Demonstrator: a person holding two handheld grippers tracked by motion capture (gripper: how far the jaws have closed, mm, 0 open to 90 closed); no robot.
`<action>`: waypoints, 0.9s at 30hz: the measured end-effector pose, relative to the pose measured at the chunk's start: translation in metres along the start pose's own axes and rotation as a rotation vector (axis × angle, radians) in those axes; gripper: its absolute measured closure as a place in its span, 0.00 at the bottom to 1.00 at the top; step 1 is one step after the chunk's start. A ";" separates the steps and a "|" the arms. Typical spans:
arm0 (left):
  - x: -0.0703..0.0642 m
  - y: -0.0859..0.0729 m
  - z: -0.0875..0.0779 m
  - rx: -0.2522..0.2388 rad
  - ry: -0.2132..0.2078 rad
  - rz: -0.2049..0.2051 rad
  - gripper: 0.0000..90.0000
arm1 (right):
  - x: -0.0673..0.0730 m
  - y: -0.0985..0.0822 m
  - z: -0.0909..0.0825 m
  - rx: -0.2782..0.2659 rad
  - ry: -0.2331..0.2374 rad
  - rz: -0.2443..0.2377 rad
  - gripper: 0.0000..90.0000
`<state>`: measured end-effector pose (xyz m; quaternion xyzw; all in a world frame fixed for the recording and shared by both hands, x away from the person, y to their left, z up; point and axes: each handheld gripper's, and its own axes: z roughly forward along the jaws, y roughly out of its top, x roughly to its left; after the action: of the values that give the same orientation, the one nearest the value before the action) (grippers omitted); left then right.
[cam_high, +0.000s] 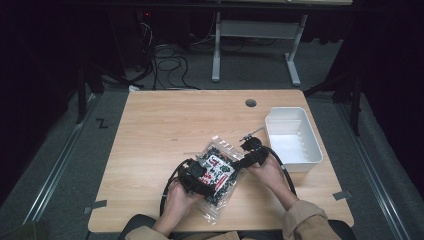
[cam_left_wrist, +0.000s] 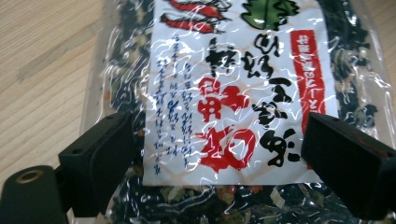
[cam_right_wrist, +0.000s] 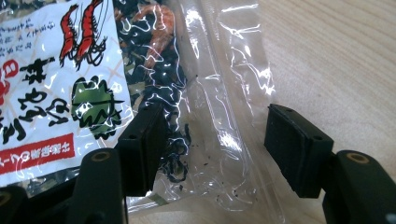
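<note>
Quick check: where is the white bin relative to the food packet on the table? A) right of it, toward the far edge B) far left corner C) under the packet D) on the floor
A: the white bin stands apart, right of the packet.

From the high view I see the table (cam_high: 165, 130) evenly lit from above, with the surrounding floor dark and detail lost in shadow. Both gripper views are bright; glare streaks the bag (cam_left_wrist: 233, 93) film. The nearest jaw parts look soft.
</note>
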<state>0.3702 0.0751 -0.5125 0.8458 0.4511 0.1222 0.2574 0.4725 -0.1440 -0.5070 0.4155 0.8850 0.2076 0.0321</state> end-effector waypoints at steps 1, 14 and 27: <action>0.000 0.000 0.000 0.000 0.000 0.000 0.11 | 0.000 0.000 0.000 0.000 0.000 0.000 0.43; 0.007 0.000 0.001 0.012 0.010 -0.040 0.10 | 0.004 -0.003 -0.004 0.039 0.056 0.004 0.62; 0.008 0.000 0.002 0.007 0.003 -0.039 0.10 | 0.008 -0.003 -0.009 0.015 -0.018 -0.081 0.96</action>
<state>0.3758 0.0810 -0.5139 0.8376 0.4682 0.1171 0.2561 0.4630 -0.1434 -0.4991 0.3811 0.9024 0.1960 0.0452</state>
